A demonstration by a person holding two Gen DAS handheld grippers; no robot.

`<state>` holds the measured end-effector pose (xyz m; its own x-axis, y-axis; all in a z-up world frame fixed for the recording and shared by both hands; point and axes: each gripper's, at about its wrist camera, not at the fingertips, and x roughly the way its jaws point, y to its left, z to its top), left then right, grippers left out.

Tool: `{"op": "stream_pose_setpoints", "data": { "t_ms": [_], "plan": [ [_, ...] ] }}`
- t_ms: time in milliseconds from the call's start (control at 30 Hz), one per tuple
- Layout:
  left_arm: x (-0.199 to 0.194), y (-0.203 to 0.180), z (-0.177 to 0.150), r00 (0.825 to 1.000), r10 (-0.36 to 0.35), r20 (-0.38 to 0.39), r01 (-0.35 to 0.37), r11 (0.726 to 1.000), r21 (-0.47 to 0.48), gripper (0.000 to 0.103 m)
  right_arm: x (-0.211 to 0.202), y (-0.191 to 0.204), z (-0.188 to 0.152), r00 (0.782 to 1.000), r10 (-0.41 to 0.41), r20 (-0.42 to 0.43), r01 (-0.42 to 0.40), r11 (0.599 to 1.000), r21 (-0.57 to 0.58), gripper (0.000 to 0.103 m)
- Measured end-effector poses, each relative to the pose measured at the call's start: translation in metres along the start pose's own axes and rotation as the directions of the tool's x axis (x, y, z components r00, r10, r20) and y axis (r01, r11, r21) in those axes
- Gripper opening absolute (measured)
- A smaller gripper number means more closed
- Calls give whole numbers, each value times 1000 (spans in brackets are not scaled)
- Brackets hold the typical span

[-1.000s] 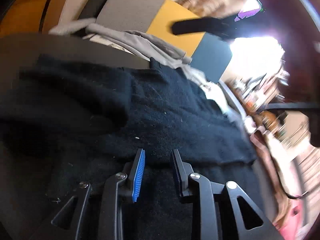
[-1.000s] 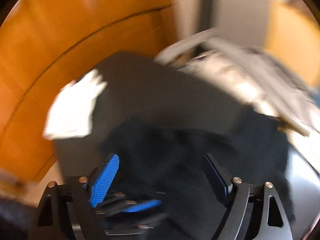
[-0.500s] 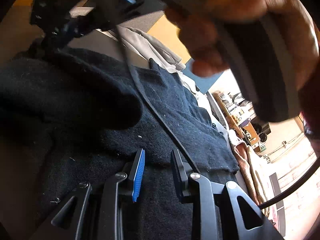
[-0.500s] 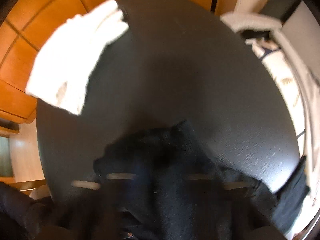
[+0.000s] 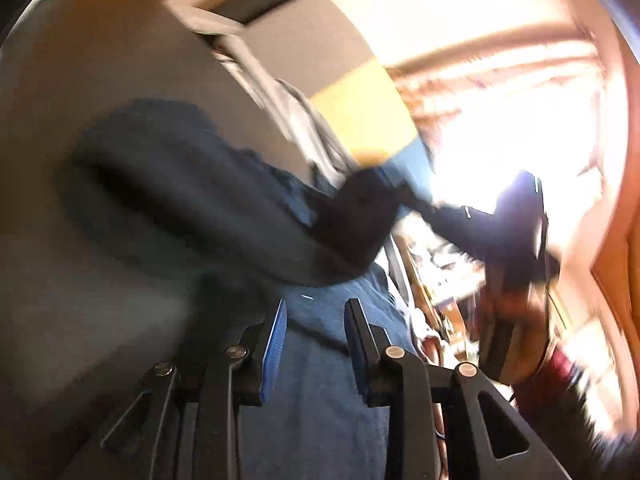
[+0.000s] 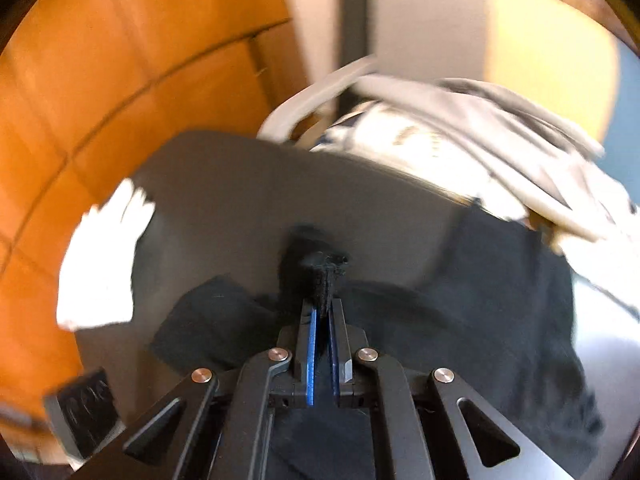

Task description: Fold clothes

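Observation:
A black knit garment [image 6: 500, 300] lies on a round dark grey table [image 6: 248, 200]. My right gripper [image 6: 323, 312] is shut on a fold of the black garment [image 6: 324, 272] and holds it just above the table. In the left wrist view my left gripper [image 5: 316, 316] is open over the garment [image 5: 320, 380], which looks bluish there; cloth lies between the fingers but they are apart. The right gripper and the hand holding it [image 5: 508, 240] show blurred at the right, pulling a flap of the garment [image 5: 360, 216] up.
A folded white cloth [image 6: 100, 260] lies at the table's left edge. A pile of grey and white clothes [image 6: 460, 132] sits beyond the table on a chair with a grey and yellow back [image 6: 540, 40]. Orange wooden floor [image 6: 100, 80] surrounds the table.
My right gripper has closed on an edge of the black garment and lifted it. The left wrist view has tilted up; the left gripper stays open over the cloth.

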<state>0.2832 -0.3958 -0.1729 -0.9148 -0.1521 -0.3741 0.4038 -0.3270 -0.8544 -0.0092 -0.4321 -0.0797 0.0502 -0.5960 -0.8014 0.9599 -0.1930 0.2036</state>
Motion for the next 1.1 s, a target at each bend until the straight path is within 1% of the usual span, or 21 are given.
{"op": "stream_pose_setpoints", "data": {
  "t_ms": [67,133,167,233,267,367,433,500,533,633,700,733,767,833,867,900,933,967,1000,1033,1100],
  "plan": [
    [-14,12,4,1000,-3,15,3,998,-56,30,-18,-33,-23,999,-6,47,1,994,106,6],
    [-27,24,7,1000,-4,31,8,994,-111,31,-32,-55,-38,998,-14,68,1,982,190,6],
    [-34,30,9,999,-5,39,10,990,-139,32,-36,-72,-57,997,-7,75,-13,967,255,6],
    [-37,33,16,998,-3,61,14,985,-171,34,-32,-89,-84,997,10,81,-37,941,336,6],
    [-36,32,19,998,3,63,9,983,-182,35,-33,-97,-98,996,28,89,-59,926,373,6],
    [-23,19,21,996,64,61,-55,988,-143,36,-28,-118,-135,984,114,135,-165,865,474,10],
    [-17,12,23,994,94,51,-87,989,-122,36,-24,-127,-151,966,178,190,-253,810,529,11],
    [-14,10,17,994,104,43,-98,987,-125,37,-20,-133,-165,938,239,252,-344,739,579,27],
    [-12,8,15,993,109,39,-103,987,-127,37,-18,-130,-168,930,245,275,-365,719,592,46],
    [-7,-4,3,986,164,23,-164,986,-26,37,-20,-126,-173,896,271,351,-437,679,590,53],
    [-4,-13,-5,979,203,15,-204,978,45,37,-20,-119,-171,886,262,382,-451,671,589,58],
    [-2,-17,-9,975,223,12,-223,972,80,37,-20,-116,-171,881,257,396,-458,667,587,59],
    [0,-22,-13,970,242,10,-242,963,116,37,-23,-118,-173,883,251,397,-454,671,586,59],
    [3,-26,-21,965,263,4,-260,951,165,37,-21,-113,-169,904,208,374,-404,702,587,59],
    [4,-26,-25,965,261,-1,-256,950,176,37,-21,-111,-166,914,186,361,-378,716,587,54],
    [2,-23,-26,969,248,-1,-245,956,164,37,-17,-109,-164,932,153,328,-329,733,595,49],
    [-2,-21,-26,972,234,1,-232,961,149,37,-14,-106,-161,948,119,294,-280,748,602,35],
    [-5,-18,-27,976,220,4,-218,967,134,37,-17,-101,-155,956,98,278,-248,776,580,20],
    [-7,-16,-25,977,211,1,-210,970,119,37,-21,-96,-150,962,76,262,-215,803,557,14],
    [-8,-14,-23,979,204,-3,-202,974,104,37,-24,-91,-144,967,53,247,-181,827,532,10],
    [-8,-16,-18,982,190,-4,-189,976,105,37,-31,-80,-133,976,6,220,-113,870,480,9]
  ]
}}
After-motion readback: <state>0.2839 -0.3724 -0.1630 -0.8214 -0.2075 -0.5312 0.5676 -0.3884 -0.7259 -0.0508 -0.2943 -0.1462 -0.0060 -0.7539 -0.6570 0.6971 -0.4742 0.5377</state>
